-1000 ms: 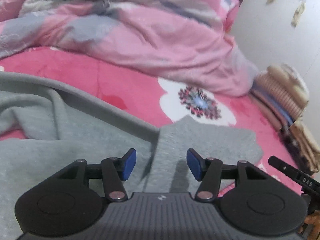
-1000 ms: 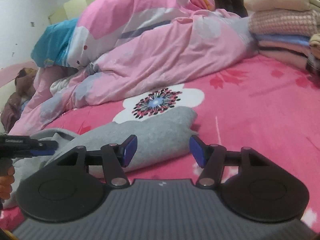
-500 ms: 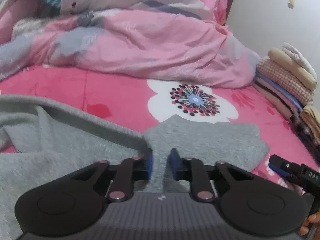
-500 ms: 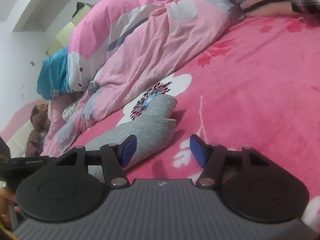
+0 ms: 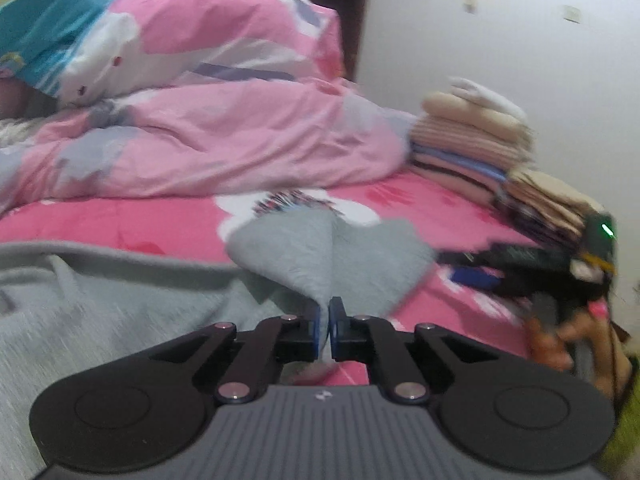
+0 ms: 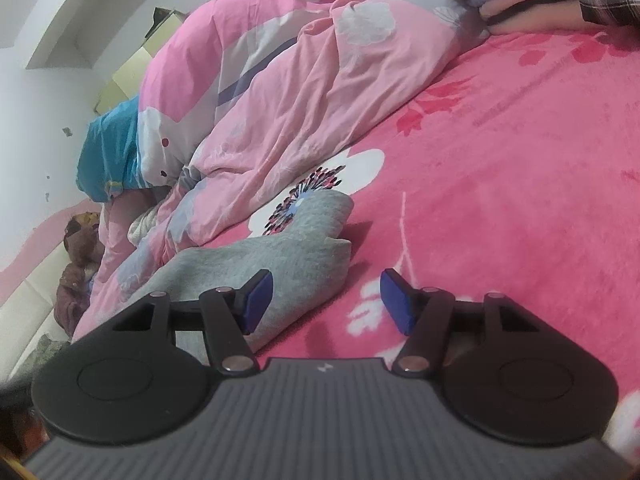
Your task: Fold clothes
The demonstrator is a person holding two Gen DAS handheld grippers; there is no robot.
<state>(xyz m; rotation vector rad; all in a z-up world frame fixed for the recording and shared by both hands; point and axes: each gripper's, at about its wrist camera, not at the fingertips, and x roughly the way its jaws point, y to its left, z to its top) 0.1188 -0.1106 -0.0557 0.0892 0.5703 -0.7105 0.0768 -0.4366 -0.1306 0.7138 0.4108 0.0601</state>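
A grey sweatshirt (image 5: 100, 312) lies spread on the pink flowered bedspread (image 5: 120, 224). Its sleeve (image 5: 332, 256) is bunched into a raised peak, and my left gripper (image 5: 329, 328) is shut on the pinched fabric at its near end. In the right wrist view the same grey sleeve (image 6: 280, 256) lies on the bedspread (image 6: 500, 200), folded at its end. My right gripper (image 6: 326, 302) stands open beside it, the left pad (image 6: 258, 300) over the sleeve's edge, the gap over bare bedspread. The right gripper also shows in the left wrist view (image 5: 480, 276), held by a hand (image 5: 560, 340).
A crumpled pink duvet (image 5: 208, 136) fills the back of the bed, with a blue pillow (image 5: 44, 36) behind it. A stack of folded clothes (image 5: 476, 144) stands against the white wall at the right. Stuffed toys (image 6: 78, 248) sit at the far left.
My left gripper closed on the grey sleeve and pulled it up into a peak while moving sideways. My right gripper rolled and dropped closer to the bedspread, staying open.
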